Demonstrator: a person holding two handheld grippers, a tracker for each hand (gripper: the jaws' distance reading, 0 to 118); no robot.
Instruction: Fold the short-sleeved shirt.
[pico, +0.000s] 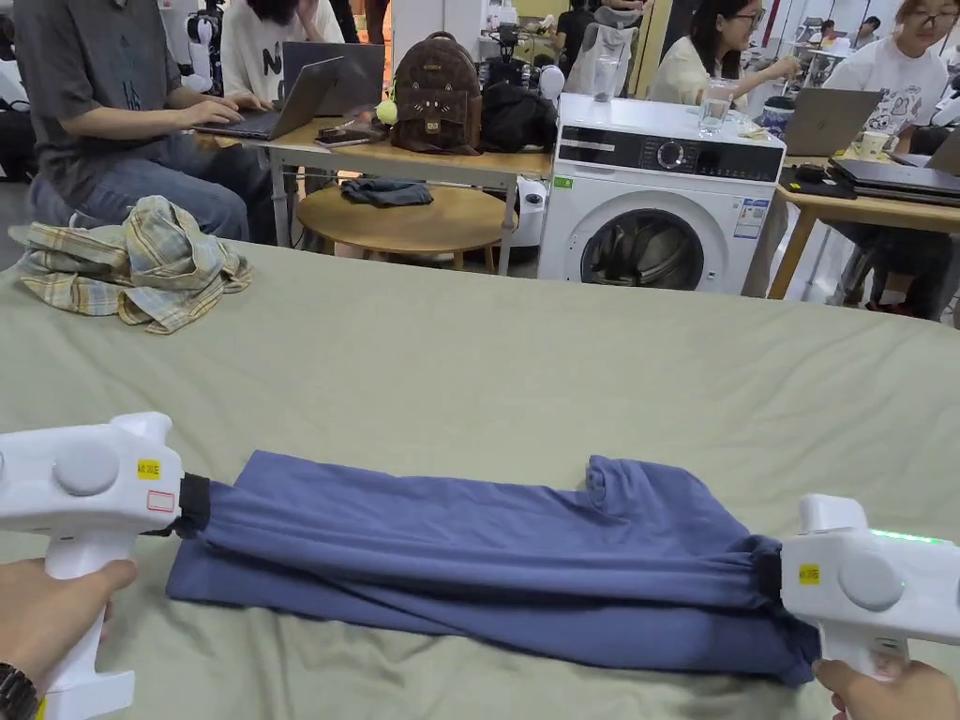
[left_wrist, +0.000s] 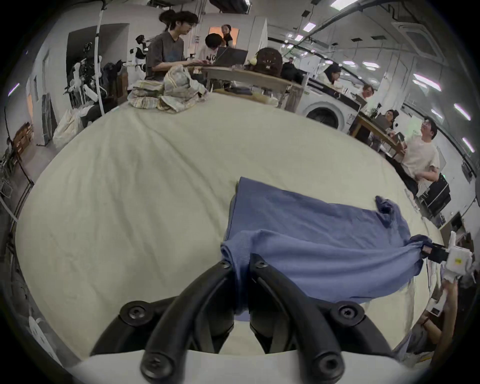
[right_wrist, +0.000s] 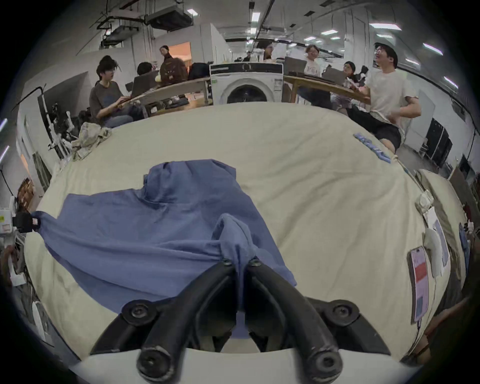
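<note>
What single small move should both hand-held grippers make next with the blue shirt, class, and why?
Probably carry the held edge forward and lay it down. The left hand-held gripper and the right hand-held gripper are each shut on an end of the blue shirt, stretched between them over the bed sheet, with the lifted layer sagging over the flat one.

Right hand-held gripper (right_wrist: 240, 263) jaws clamped on bunched edge of blue shirt (right_wrist: 145, 244). Shirt half lifted over beige bed (right_wrist: 324, 181). Left hand-held gripper (right_wrist: 27, 220) pinches far corner. Plaid garment (right_wrist: 89, 139) at bed's far-left edge.
</note>
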